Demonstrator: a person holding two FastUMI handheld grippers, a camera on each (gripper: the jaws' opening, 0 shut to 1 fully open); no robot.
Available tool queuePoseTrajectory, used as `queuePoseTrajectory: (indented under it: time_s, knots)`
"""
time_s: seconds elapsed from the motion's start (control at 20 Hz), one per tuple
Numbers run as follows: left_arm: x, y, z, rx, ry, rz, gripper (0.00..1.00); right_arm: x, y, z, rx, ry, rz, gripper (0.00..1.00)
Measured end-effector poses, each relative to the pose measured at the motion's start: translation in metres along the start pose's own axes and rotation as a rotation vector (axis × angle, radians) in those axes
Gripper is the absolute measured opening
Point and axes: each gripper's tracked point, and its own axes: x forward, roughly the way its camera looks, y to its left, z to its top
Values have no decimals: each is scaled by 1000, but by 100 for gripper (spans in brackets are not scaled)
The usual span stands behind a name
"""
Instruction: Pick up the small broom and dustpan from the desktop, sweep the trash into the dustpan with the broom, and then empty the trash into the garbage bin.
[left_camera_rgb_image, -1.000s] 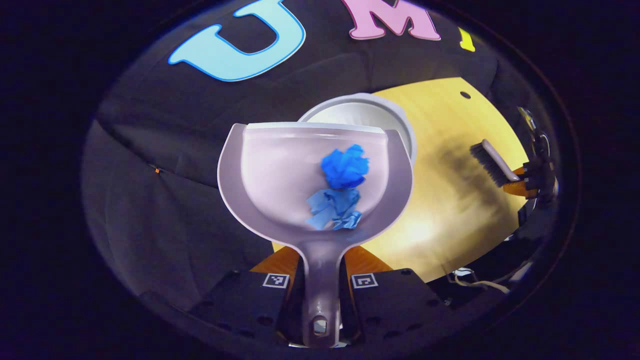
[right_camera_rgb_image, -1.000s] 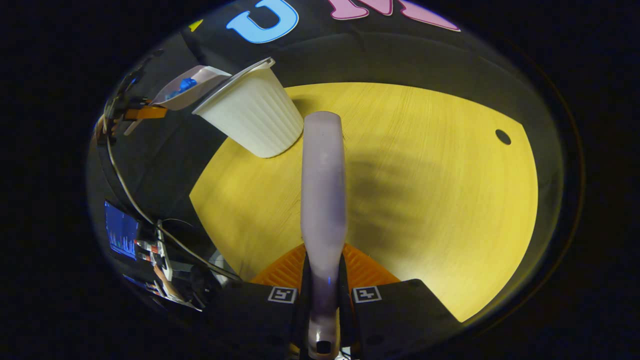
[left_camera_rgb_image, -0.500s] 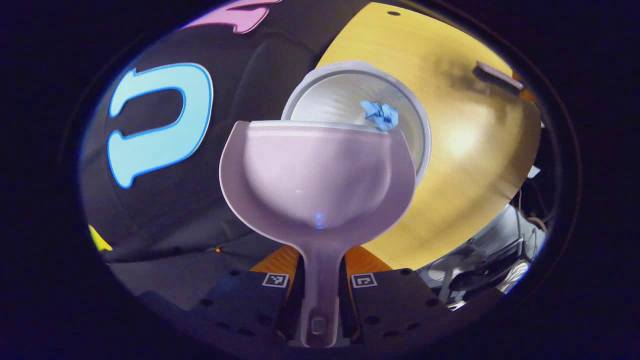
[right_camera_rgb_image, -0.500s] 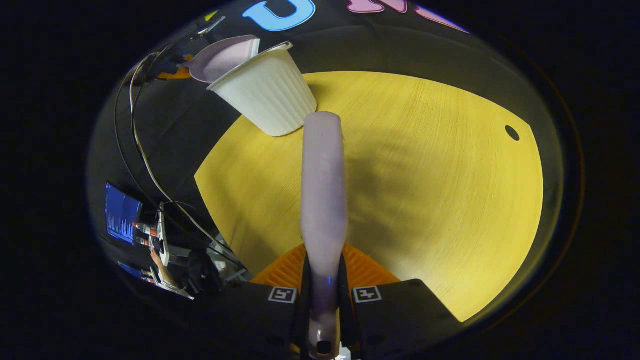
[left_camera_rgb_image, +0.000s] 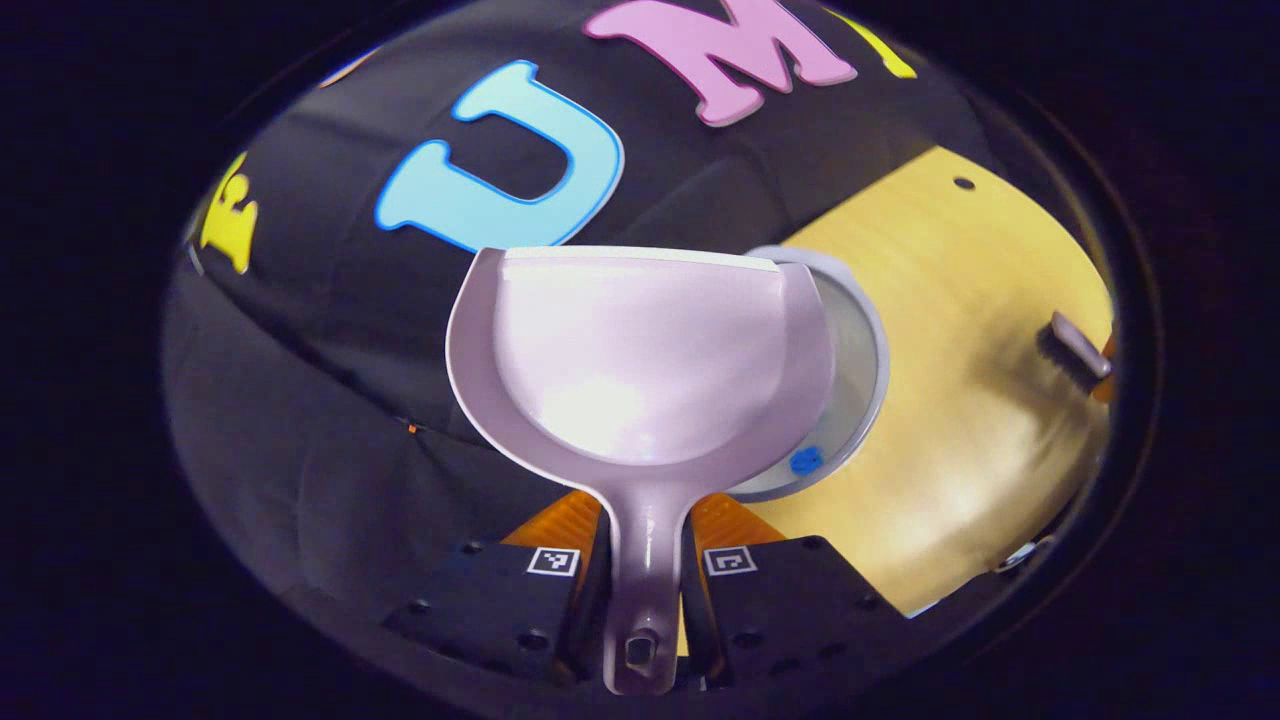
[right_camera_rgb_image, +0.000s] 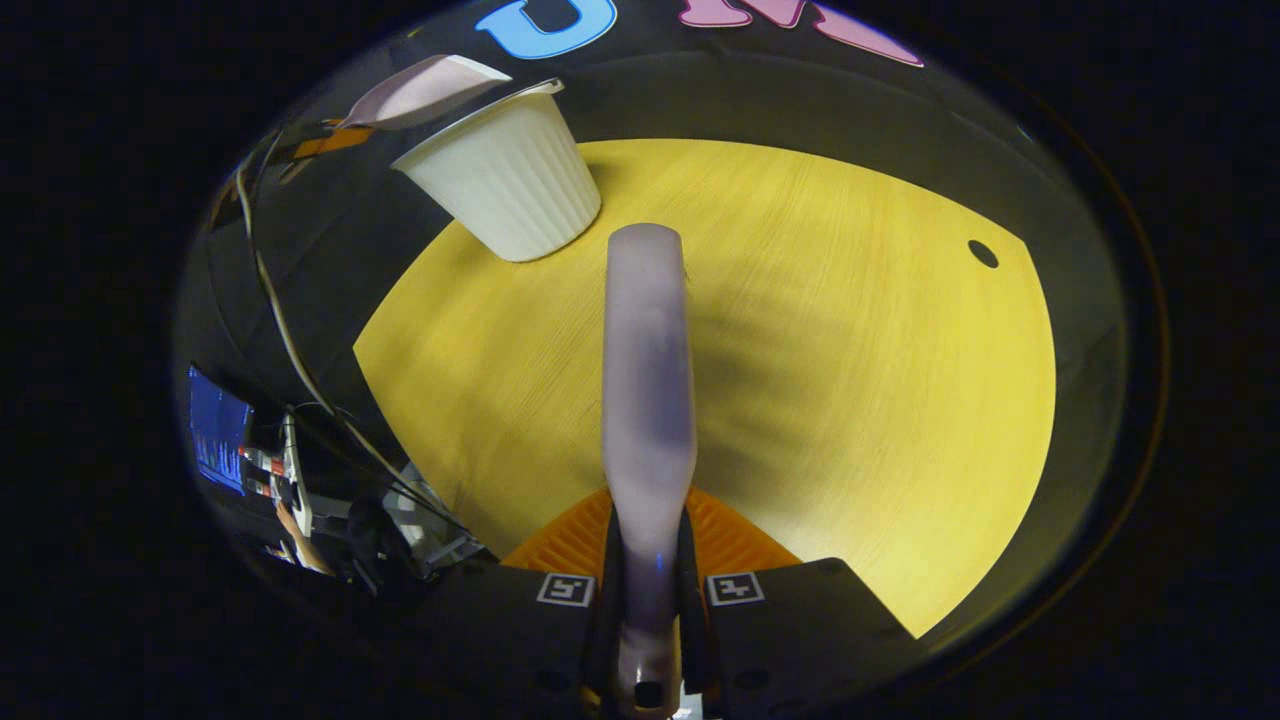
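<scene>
Left gripper (left_camera_rgb_image: 640, 570) has both fingers pinched on the dustpan (left_camera_rgb_image: 640, 360) handle, pan empty and held up in front of the camera. Just past its right edge sits the bin (left_camera_rgb_image: 858, 370) on the counter (left_camera_rgb_image: 960, 330), with a blue scrap of trash (left_camera_rgb_image: 806, 461) down inside. Right gripper (right_camera_rgb_image: 648, 595) is clamped on the broom (right_camera_rgb_image: 647, 380) handle, which points out over the counter. Farther off in the right gripper view, the pan hovers just above the bin's rim, up by the wall.
</scene>
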Motion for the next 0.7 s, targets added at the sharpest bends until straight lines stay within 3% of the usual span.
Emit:
queuePoseTrajectory:
  time_s: [0.15,0.4,0.55,0.7]
  knots:
    - [-24,-14,30,-118,-155,-80,29,-11,-13,6,28,-22,-43,27]
    - [-32,-138,46,-288,-228,-479,29,-11,-28,9,97,-22,-115,27]
    - [-24,-193,33,-334,-152,-573,28,-2,-56,-15,81,51,-210,27]
    - [-6,-255,22,-415,4,-664,29,12,-60,-27,153,129,-210,27]
